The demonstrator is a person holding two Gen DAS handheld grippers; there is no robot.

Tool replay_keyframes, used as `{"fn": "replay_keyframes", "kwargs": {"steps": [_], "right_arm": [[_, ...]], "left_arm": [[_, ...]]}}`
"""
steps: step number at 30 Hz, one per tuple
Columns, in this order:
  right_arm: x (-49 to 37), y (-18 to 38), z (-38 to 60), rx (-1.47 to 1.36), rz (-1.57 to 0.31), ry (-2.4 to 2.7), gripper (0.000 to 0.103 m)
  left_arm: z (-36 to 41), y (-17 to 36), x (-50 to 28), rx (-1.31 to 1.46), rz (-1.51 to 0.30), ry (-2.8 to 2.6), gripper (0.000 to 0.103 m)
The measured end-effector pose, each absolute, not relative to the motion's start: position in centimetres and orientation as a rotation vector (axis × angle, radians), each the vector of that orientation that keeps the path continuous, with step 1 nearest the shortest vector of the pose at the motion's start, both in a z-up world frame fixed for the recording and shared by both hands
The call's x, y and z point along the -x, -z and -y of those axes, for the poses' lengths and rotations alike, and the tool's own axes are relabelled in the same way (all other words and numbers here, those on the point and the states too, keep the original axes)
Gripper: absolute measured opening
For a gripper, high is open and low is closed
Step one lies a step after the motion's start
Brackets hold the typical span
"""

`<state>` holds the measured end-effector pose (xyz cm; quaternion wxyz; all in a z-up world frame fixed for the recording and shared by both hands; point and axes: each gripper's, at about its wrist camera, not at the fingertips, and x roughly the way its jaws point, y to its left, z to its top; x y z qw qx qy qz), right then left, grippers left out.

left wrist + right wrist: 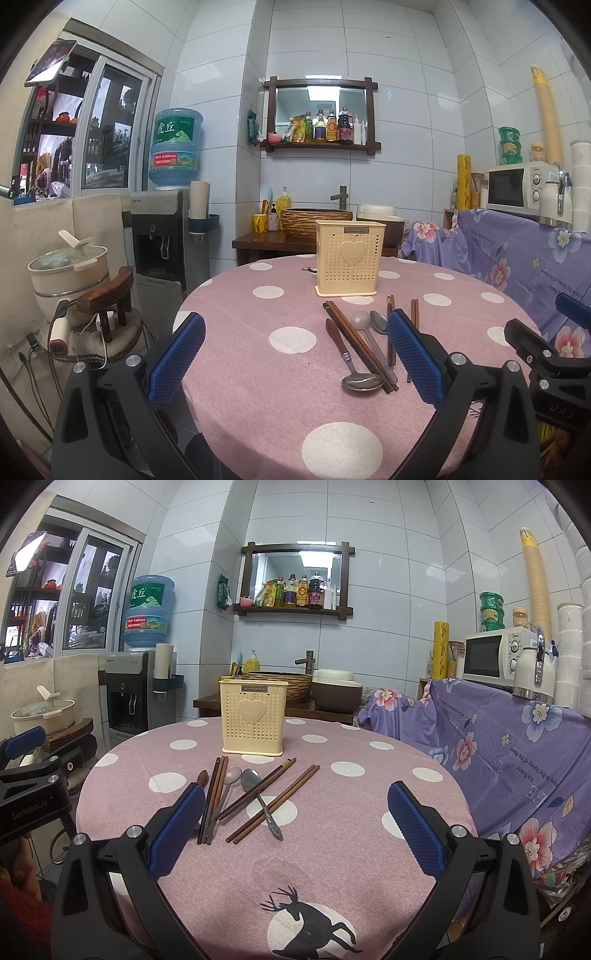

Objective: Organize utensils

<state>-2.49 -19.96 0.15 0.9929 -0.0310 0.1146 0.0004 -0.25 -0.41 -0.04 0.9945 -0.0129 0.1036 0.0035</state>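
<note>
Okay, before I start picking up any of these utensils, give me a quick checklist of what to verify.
1. Left claw open, empty: ok.
2. Right claw open, empty: ok.
3. Cream holder upright on the table: ok.
4. Chopsticks and spoons within view, loose on the cloth: ok.
5. Utensils separated for a clean single grasp: not ok, they cross and overlap.
6. Holder's inside free: cannot tell.
</note>
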Motion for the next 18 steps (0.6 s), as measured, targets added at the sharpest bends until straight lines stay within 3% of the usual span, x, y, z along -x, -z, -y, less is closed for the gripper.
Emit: {"fn": "replay_keyframes", "kwargs": {"steps": [18], "right_arm": [[1.4, 1.2, 20.7, 0.066, -0.274, 0.011, 0.098]], "left_arm": [[0.4, 1.0, -1.3, 0.016, -0.275, -0.008, 0.098]]}}
